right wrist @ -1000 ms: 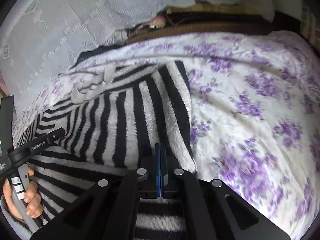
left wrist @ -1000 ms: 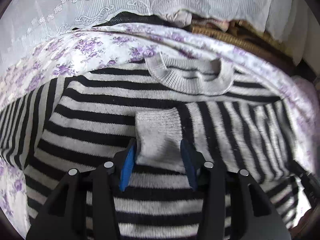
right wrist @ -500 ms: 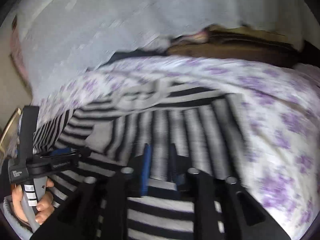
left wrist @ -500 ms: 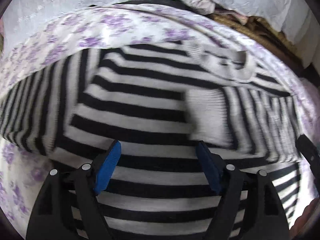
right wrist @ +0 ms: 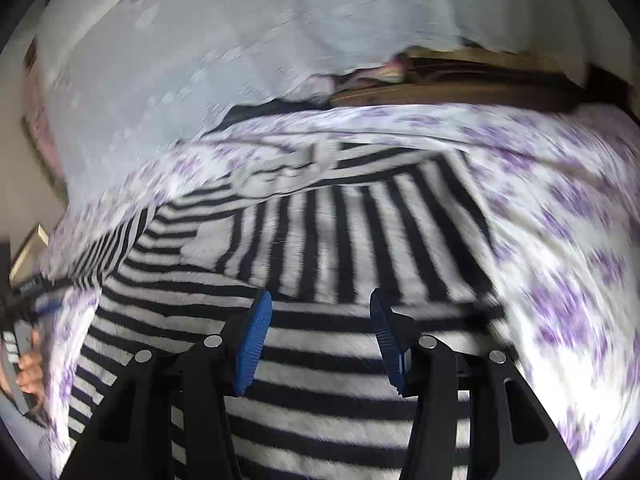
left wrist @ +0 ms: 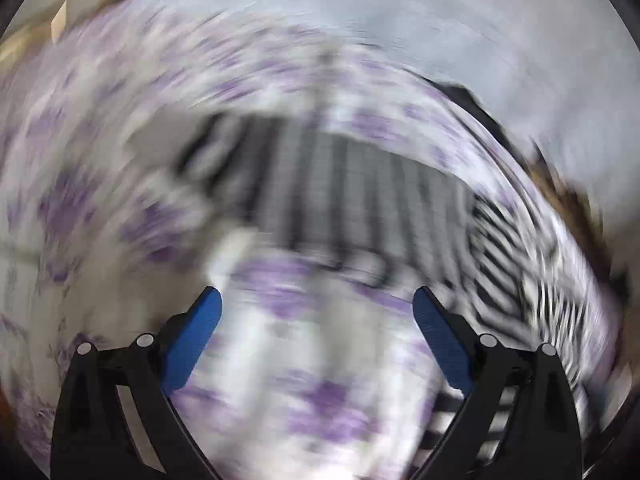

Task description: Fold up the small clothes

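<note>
Release on both sides, going by the two wrist views.

Left wrist view: left hand-held gripper (left wrist: pixel 316 312) now spread wide, nothing between the blue pads (left wrist: pixel 192 336). A second ago they bracketed the grey sleeve cuff lying on the sweater's chest; jaws have just been opening and the cuff is left behind. Frame is heavily smeared (fast swing), and what sits under the jaws is now floral bedspread (left wrist: pixel 320 400), not knit. Striped sweater (left wrist: pixel 360 196) lies ahead and to the right, on the bed. The unfolded sleeve looks to be the striped band ahead, though blur makes that a guess.

Right wrist view: right hand-held gripper (right wrist: pixel 320 312) was pressed together a second ago, at the sweater's right side; jaws have just been opening and now stand partly apart, no cloth pinched, pads hovering over the sweater (right wrist: pixel 320 360) body. One sleeve lies folded across the chest, collar (right wrist: pixel 288 168) at the far edge. Person's hand (right wrist: pixel 28 364) on the other gripper's handle shows at far left.

Judgement: first sleeve fold is done. Left side likely next, then the body fold.
</note>
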